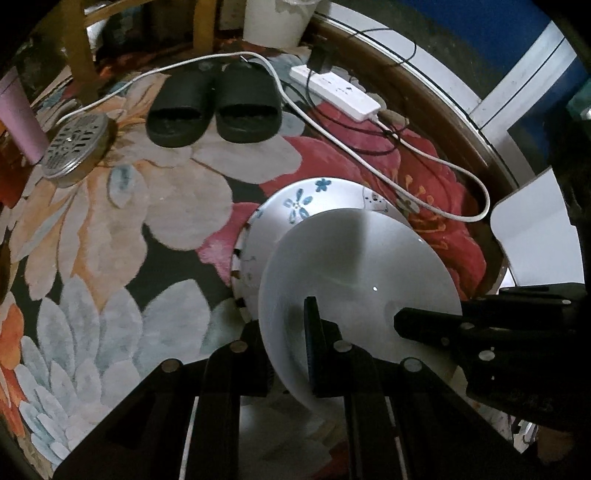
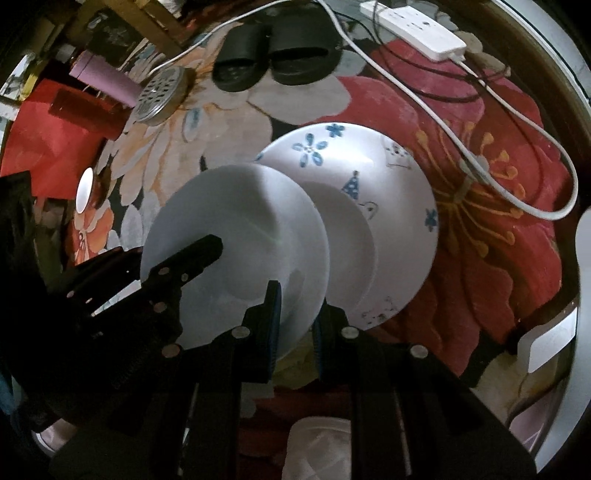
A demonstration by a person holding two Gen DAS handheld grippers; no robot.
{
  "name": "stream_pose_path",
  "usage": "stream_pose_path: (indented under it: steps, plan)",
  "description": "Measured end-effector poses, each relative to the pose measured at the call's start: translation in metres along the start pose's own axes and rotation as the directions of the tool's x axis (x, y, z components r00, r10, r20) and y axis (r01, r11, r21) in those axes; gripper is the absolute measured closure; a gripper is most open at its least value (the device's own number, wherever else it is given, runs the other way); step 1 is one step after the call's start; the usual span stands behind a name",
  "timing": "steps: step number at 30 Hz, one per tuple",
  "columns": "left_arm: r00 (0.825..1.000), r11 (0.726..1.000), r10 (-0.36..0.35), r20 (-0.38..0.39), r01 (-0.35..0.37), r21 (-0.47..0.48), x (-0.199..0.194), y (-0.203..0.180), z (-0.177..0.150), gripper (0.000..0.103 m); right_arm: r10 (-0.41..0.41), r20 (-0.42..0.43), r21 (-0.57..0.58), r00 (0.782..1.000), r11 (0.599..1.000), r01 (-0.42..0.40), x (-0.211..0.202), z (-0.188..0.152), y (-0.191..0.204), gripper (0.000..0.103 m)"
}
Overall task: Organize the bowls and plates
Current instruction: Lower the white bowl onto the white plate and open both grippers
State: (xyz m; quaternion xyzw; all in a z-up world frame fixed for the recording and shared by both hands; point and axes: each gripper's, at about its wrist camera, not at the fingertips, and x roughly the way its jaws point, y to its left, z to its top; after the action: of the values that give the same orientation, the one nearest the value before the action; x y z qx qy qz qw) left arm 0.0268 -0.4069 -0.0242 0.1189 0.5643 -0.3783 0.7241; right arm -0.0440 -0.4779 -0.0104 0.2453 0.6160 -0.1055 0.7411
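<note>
My left gripper [image 1: 295, 354] and right gripper [image 2: 295, 325] hold opposite edges of the plain plate [image 1: 354, 280], lower centre; patterned plate [image 1: 306, 206] behind; slippers [image 1: 214, 107] at top.

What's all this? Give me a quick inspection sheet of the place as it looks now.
Surface: floral rug under glass.
Job's things: plain white plate gripped at two rim spots, raised beside the patterned plate, which carries a smaller white plate.
Clutter: black slippers, metal perforated lid, pink tumbler, red box.
Grippers: left gripper and right gripper, jaws shut on the white plate's rim.
Cables: white cable, power strip, black cord.
Surroundings: wooden chair legs, white bin.
</note>
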Motion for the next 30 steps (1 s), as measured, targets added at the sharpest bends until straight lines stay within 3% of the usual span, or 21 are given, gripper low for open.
stream_pose_path:
  steps: [10, 14, 20, 22, 23, 24, 26, 29, 30]
  plan:
    - [0.998, 0.999, 0.000, -0.067, 0.003, 0.054, 0.026, -0.018, 0.002, 0.088, -0.019, -0.030, 0.035, 0.999, 0.999, 0.020, 0.009, 0.000, -0.025, 0.087]
    - [0.996, 0.999, -0.027, -0.081, 0.030, 0.035, 0.028, -0.014, 0.002, 0.078, -0.034, -0.032, 0.034, 0.999, 0.999, 0.035, 0.013, 0.002, -0.027, 0.085]
    - [0.999, 0.999, -0.033, -0.023, 0.034, 0.033, 0.010, -0.010, 0.003, 0.027, -0.046, -0.021, 0.048, 0.999, 0.998, 0.047, 0.010, 0.005, -0.030, 0.085]
    - [0.999, 0.999, -0.041, -0.002, 0.041, 0.019, 0.002, -0.003, 0.004, 0.005, -0.061, -0.006, 0.048, 0.998, 0.997, 0.061, 0.007, 0.006, -0.030, 0.084]
    - [0.999, 0.999, -0.030, 0.014, 0.030, 0.011, -0.004, 0.002, 0.004, 0.002, -0.061, 0.002, 0.052, 0.998, 0.997, 0.061, 0.005, 0.007, -0.031, 0.083]
    - [0.999, 1.000, -0.020, 0.027, 0.019, 0.006, -0.007, 0.006, 0.004, 0.002, -0.058, 0.009, 0.055, 0.998, 0.997, 0.058, 0.003, 0.008, -0.030, 0.076]
    - [0.999, 1.000, 0.003, 0.048, -0.002, -0.016, -0.015, 0.018, 0.003, 0.001, -0.052, 0.024, 0.058, 0.998, 0.997, 0.050, 0.000, 0.010, -0.028, 0.045]
    - [0.998, 0.998, 0.029, 0.054, -0.026, -0.051, -0.021, 0.033, 0.001, 0.001, -0.062, 0.044, 0.060, 0.997, 0.996, 0.060, -0.002, 0.011, -0.023, 0.020]
    - [0.998, 0.998, 0.039, 0.056, -0.036, -0.059, -0.022, 0.038, 0.000, 0.001, -0.066, 0.042, 0.058, 0.997, 0.996, 0.064, -0.002, 0.012, -0.021, 0.017]
